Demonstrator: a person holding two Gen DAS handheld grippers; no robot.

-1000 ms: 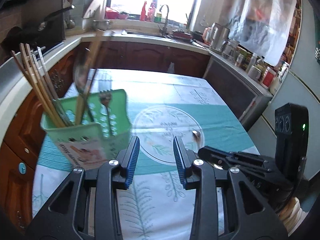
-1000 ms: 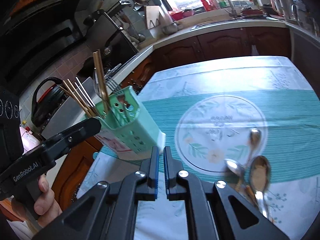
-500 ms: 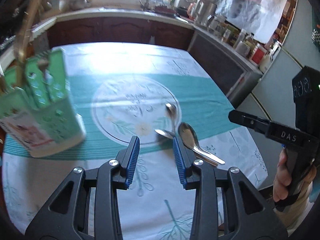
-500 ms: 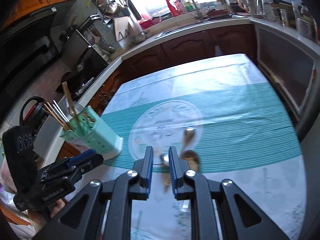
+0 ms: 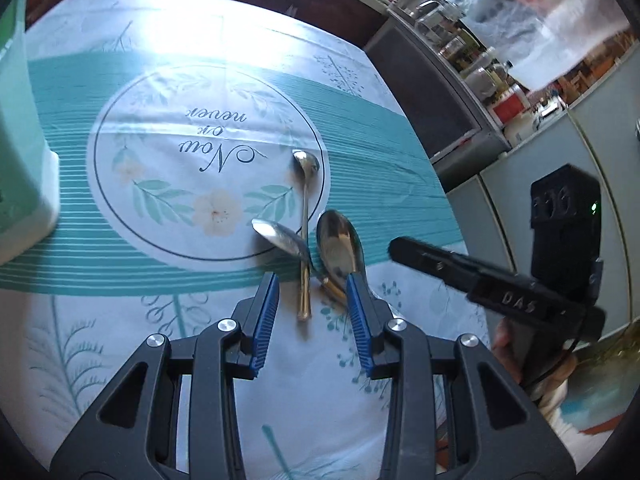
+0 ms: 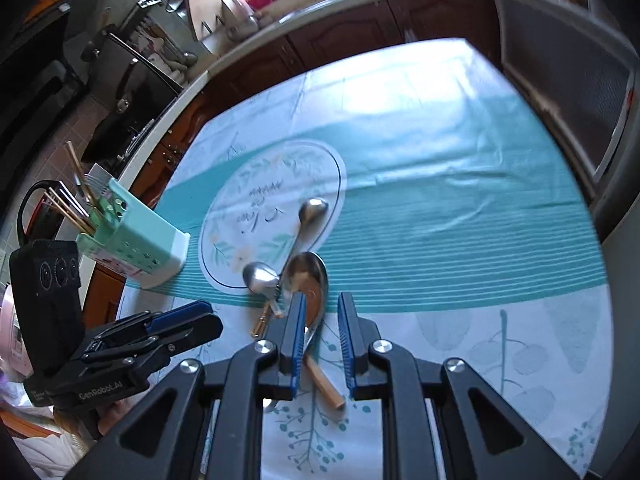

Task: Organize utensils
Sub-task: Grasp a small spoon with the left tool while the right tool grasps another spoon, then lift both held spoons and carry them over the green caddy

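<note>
the green holder (image 6: pixel 132 240) at the left edge of the table (image 6: pixel 460 208) already carries chopsticks (image 6: pixel 66 210) and at least one fork, so part of the sorting looks done. three spoons are left lying in a loose heap on the cloth near the round flower print: a big spoon (image 6: pixel 306 280) with a wooden handle, a small spoon (image 5: pixel 306 168) with a long thin gold-tipped handle, and a second small spoon (image 5: pixel 280 236) whose handle runs under the others.

the right gripper (image 6: pixel 319 312) is low over the heap with its jaws narrowly parted, straddling the big spoon's neck – not closed on it, as far as i can see, and whether the pads touch the metal is hard to tell. the left gripper (image 5: pixel 312 292) hovers with jaws wide apart just over the end of the thin gold handle, holding nothing.

my guess is the big spoon goes next, then the two small ones.

the holder's compartments can't be read from here – the left view cuts it off at the frame edge, and the right view shows it small and tilted by the lens. the crossed handles hide each other where they overlap.
</note>
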